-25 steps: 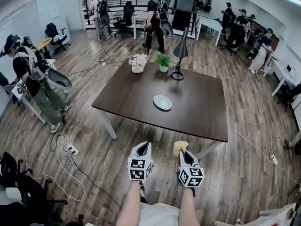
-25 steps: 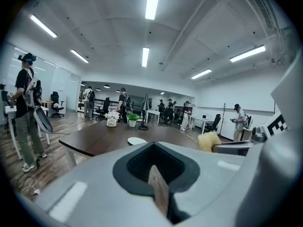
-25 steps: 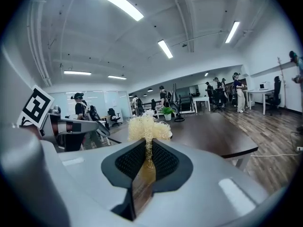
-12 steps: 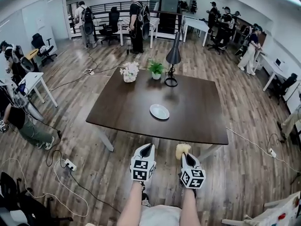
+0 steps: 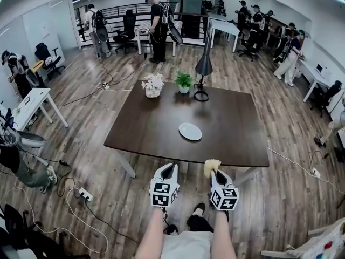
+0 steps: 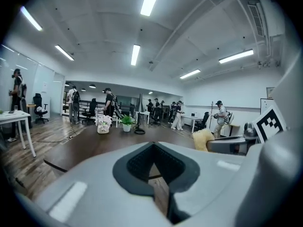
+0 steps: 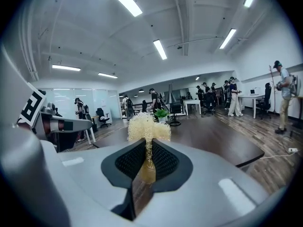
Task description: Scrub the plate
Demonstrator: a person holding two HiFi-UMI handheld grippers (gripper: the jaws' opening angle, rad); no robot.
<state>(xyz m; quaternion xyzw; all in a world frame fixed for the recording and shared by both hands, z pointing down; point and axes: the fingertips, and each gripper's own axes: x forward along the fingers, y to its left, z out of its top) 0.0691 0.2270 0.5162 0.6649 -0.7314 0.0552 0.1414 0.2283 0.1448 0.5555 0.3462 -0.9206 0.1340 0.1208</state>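
Right gripper view, right gripper (image 7: pixel 146 151) clamping scrubber (image 7: pixel 147 126)

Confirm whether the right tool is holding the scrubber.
Shut on it: the right tool pinches the yellow mesh scrubber, whose tuft fans out beyond.

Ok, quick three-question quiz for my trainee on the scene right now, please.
1. Multiple choice: the right gripper is shut on A) nothing, B) a yellow scrubber, C) a cup.
2. True or false: the left gripper touches the plate.
3. Fill in: the plate lies on the dark ___.
Key: 1 B; 2 false; 3 table.
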